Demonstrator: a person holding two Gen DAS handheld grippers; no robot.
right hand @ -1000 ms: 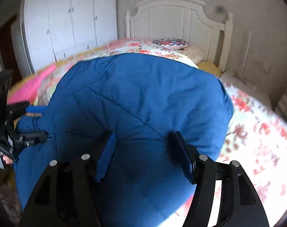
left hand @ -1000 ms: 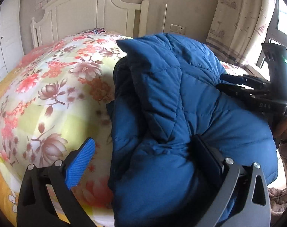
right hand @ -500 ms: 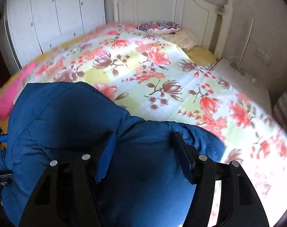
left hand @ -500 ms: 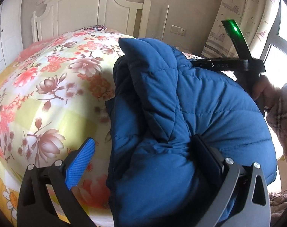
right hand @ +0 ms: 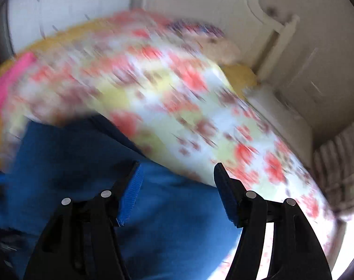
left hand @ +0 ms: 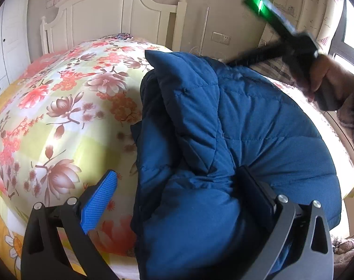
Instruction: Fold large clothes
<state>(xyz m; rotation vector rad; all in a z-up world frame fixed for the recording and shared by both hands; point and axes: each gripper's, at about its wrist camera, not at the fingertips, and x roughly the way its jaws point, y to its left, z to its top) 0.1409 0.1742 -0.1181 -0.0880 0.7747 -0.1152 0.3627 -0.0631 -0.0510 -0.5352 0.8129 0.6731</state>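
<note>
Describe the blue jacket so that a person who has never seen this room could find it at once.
Find the bed with the white headboard and the floral bedspread. On its right side, toward the curtained window, lies a bulky heap: the blue jacket. It is the only plain dark blue, quilted, puffy thing on the flowered cover.

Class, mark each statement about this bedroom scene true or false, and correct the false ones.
1. The jacket is blue. True.
2. The jacket lies on a bare wooden floor. False: it lies on a floral bedspread.
3. The left gripper is shut tight with nothing between its fingers. False: its fingers stand wide apart around a bunch of the jacket.
4. The headboard is white. True.
5. The right gripper has its fingers apart. True.
</note>
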